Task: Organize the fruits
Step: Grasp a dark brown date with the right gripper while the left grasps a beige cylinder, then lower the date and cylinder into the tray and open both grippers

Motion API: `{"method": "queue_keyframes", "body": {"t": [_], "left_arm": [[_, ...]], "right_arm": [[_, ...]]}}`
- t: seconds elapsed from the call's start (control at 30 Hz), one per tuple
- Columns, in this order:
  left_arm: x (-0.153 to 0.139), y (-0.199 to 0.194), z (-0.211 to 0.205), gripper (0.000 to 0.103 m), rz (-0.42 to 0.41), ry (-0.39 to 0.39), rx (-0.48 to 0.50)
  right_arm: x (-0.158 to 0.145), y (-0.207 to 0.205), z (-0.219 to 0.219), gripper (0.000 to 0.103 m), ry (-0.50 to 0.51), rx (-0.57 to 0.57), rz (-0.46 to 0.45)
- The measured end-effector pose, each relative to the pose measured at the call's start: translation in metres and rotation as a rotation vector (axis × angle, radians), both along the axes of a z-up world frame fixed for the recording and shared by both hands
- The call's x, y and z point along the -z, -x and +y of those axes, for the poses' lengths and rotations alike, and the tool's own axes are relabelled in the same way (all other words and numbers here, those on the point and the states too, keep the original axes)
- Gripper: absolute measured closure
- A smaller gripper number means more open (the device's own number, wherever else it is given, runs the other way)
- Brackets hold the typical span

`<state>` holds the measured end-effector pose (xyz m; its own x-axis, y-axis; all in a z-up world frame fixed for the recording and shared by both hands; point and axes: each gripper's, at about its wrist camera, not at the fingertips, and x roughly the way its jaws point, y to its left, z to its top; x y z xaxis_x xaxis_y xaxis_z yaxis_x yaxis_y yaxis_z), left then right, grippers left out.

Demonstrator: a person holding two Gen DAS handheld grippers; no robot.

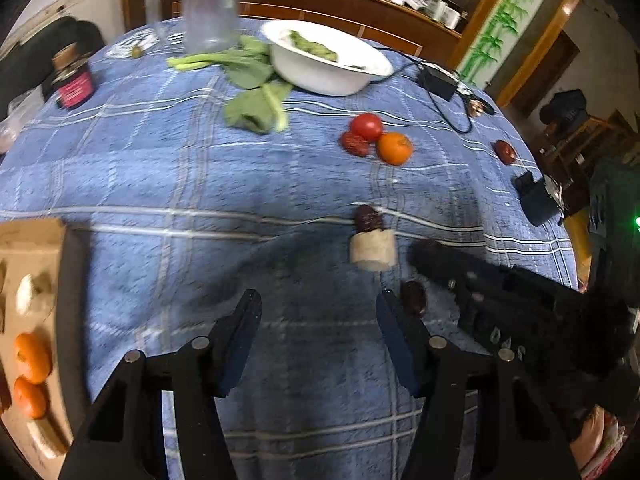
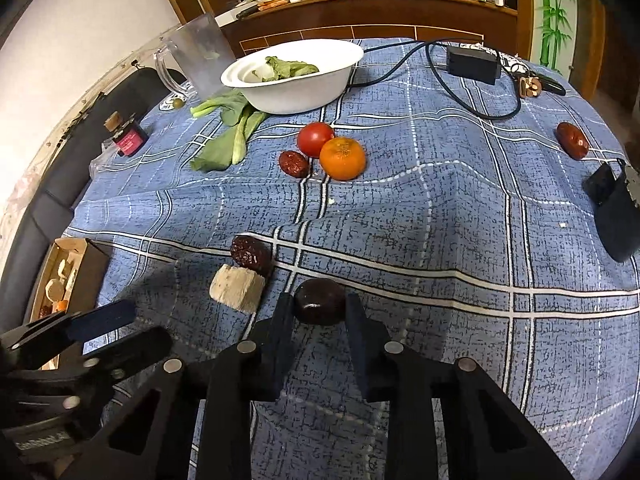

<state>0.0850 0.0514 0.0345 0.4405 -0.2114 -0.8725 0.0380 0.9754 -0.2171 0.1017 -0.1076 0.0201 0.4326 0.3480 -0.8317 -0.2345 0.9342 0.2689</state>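
Note:
My right gripper [image 2: 319,307] is shut on a dark red date [image 2: 319,307] resting on the blue checked cloth; the date also shows in the left wrist view [image 1: 414,298]. My left gripper [image 1: 316,312] is open and empty above the cloth. A second date [image 2: 251,255] lies against a pale cut root piece [image 2: 237,288]. Further back a tomato [image 2: 315,139], an orange [image 2: 343,159] and another date [image 2: 293,163] touch each other. One more date [image 2: 573,141] lies far right. A cardboard box [image 1: 34,248] at the left holds oranges [image 1: 32,358].
A white bowl [image 2: 320,80] with greens stands at the back, leafy greens [image 2: 228,136] beside it. A clear jug [image 2: 200,56], a small jar [image 2: 128,136], a black power adapter [image 2: 474,65] with cable and a black object [image 2: 616,216] sit around the table edge.

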Motion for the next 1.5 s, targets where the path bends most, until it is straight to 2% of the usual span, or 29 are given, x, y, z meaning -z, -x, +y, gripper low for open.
{"method": "queue_keyframes", "body": {"t": [0.33,0.37,0.43,0.77,0.93,1.07,1.2,1.4,1.5], "left_arm": [[0.016,-0.032,-0.038,0.045,0.005,-0.034,0.082],[0.016,-0.033,-0.041,0.052,0.001,-0.039,0.094],[0.016,-0.034,-0.044,0.076,0.010,-0.044,0.110],[-0.009,0.005,-0.008,0.076,-0.016,-0.026,0.077],[-0.031,0.047,0.033,0.076,-0.037,-0.006,0.024],[-0.046,0.080,0.079,0.076,-0.049,-0.007,-0.043],[-0.056,0.119,0.143,0.076,-0.045,-0.035,-0.155],[-0.043,0.174,0.224,0.075,0.015,-0.125,-0.287],[-0.030,0.190,0.256,0.075,0.057,-0.102,-0.340]], "right_arm": [[-0.007,0.018,-0.029,0.077,-0.017,0.064,0.001],[-0.008,0.019,-0.030,0.077,-0.012,0.064,-0.002],[-0.010,0.022,-0.030,0.077,-0.009,0.063,-0.005],[-0.027,0.052,-0.015,0.077,-0.004,0.044,-0.021],[-0.040,0.072,0.009,0.077,-0.027,0.021,-0.019],[-0.055,0.090,0.048,0.076,-0.056,-0.030,-0.025],[-0.072,0.109,0.105,0.076,-0.102,-0.124,-0.025],[-0.076,0.142,0.189,0.076,-0.126,-0.273,-0.009],[-0.068,0.158,0.230,0.076,-0.107,-0.350,0.012]]}}
